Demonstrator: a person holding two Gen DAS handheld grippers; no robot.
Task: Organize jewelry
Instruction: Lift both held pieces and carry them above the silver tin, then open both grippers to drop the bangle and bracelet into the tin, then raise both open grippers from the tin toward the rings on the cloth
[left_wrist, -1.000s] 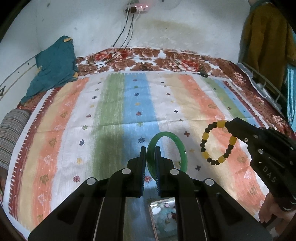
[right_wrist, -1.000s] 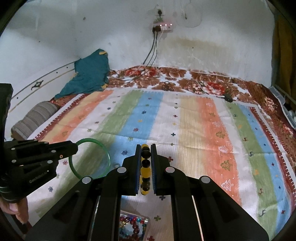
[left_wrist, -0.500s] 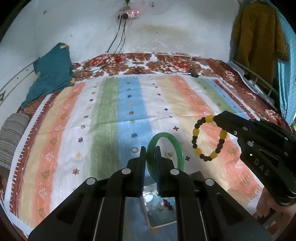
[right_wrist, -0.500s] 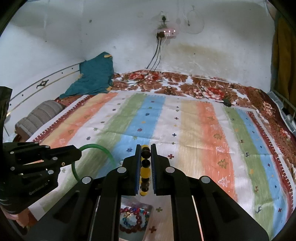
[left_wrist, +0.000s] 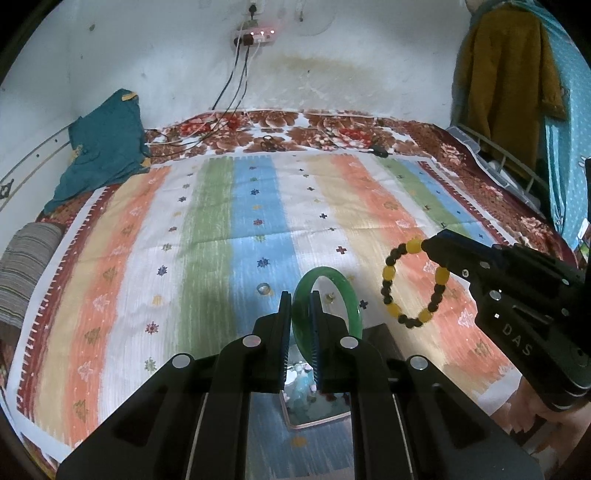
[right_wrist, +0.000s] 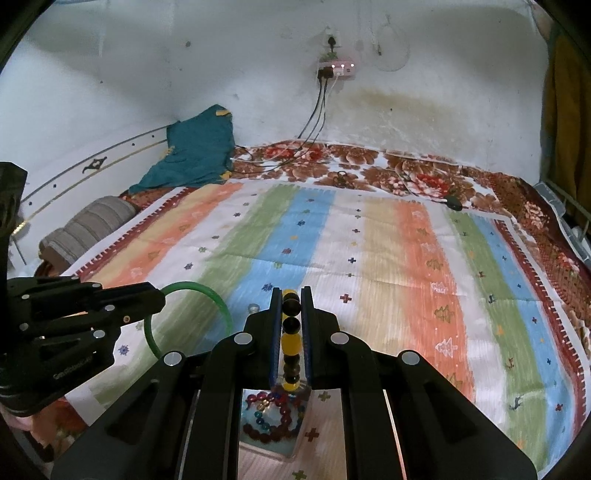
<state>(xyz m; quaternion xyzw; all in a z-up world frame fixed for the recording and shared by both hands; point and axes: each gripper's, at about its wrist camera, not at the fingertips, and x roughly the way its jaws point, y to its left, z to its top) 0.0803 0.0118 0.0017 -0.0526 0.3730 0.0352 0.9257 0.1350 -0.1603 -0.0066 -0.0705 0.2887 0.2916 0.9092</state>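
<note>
Left wrist view: striped cotton sheet (left_wrist: 207, 236) spread wide, clear box (left_wrist: 314, 406) directly below both tools. Left gripper (left_wrist: 299, 325) pinches the smooth green bangle (left_wrist: 332, 280) upright; right gripper (right_wrist: 291, 325) clamps the yellow-and-black bead bracelet (right_wrist: 290, 341) — a tiny ring (left_wrist: 263, 289) lies just ahead.

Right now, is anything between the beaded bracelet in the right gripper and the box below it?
Nothing visible is. The right gripper holds the beaded bracelet just above the clear box, which already holds beads; no lid shows over them. The left gripper, with the green bangle, is off to the side.
</note>
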